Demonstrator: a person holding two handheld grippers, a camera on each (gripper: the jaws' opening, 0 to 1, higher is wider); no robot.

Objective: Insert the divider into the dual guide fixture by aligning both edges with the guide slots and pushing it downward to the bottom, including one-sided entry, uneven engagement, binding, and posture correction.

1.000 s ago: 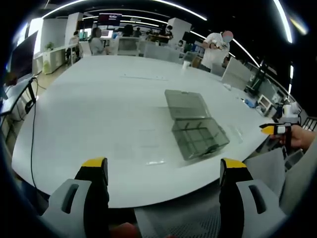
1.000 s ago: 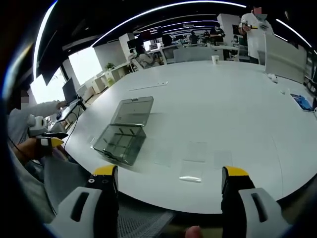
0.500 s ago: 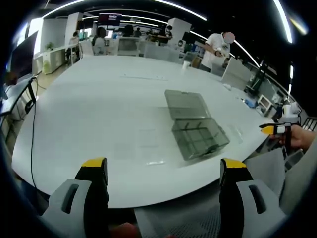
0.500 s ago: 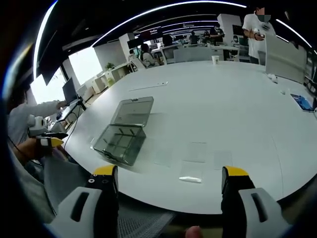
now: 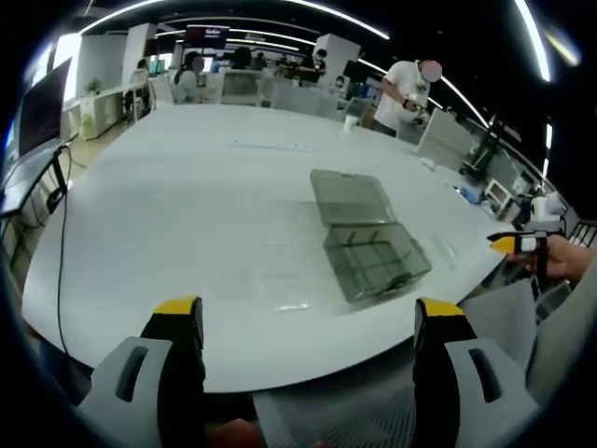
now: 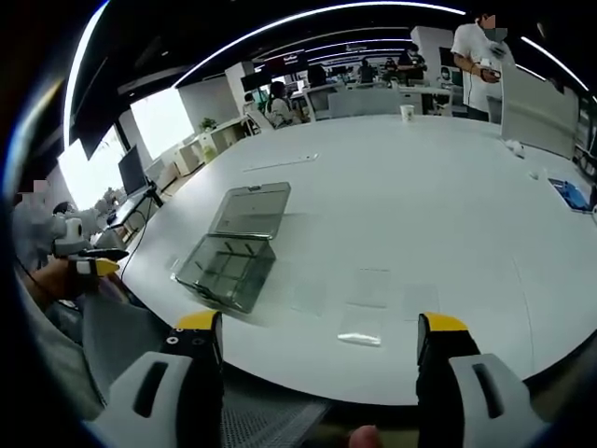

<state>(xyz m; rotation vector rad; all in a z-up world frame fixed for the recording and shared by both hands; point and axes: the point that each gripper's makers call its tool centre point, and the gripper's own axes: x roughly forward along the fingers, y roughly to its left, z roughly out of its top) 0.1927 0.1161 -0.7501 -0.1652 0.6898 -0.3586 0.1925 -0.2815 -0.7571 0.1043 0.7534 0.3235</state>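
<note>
Left gripper view places the left gripper (image 5: pixel 308 322) at the near table edge, jaws spread wide with nothing between them. The dual guide fixture (image 5: pixel 376 259), a smoky transparent box with inner partitions and its lid (image 5: pixel 352 197) laid open flat behind it, sits on the white table (image 5: pixel 168 205) at about 1 o'clock from the jaws, well apart from them. Clear flat sheets (image 5: pixel 294 304) lie on the table between gripper and fixture, at roughly 12 o'clock; one of these is judged to be the divider, though which cannot be confirmed.

Right gripper view shows the right gripper (image 6: pixel 322 327) likewise parted and empty. The fixture (image 6: pixel 227 270) lies at about 10 o'clock, and a clear sheet (image 6: pixel 360 326) at about 12 o'clock, near the jaws but not touching them.

Handling assessment: the sheet appears thin, light, stiff and smooth, lying flush on the table. A flat piece of this kind is likely slippery and hard to lift off the surface; taking hold along one edge, or sliding it to the table edge first, seems advisable. Thin plastic may flex or bind if pushed unevenly into the slots, so a grip at the middle of the top edge is preferable.

Markings: no brand, label or legible writing can be made out on fixture, sheets or grippers.
</note>
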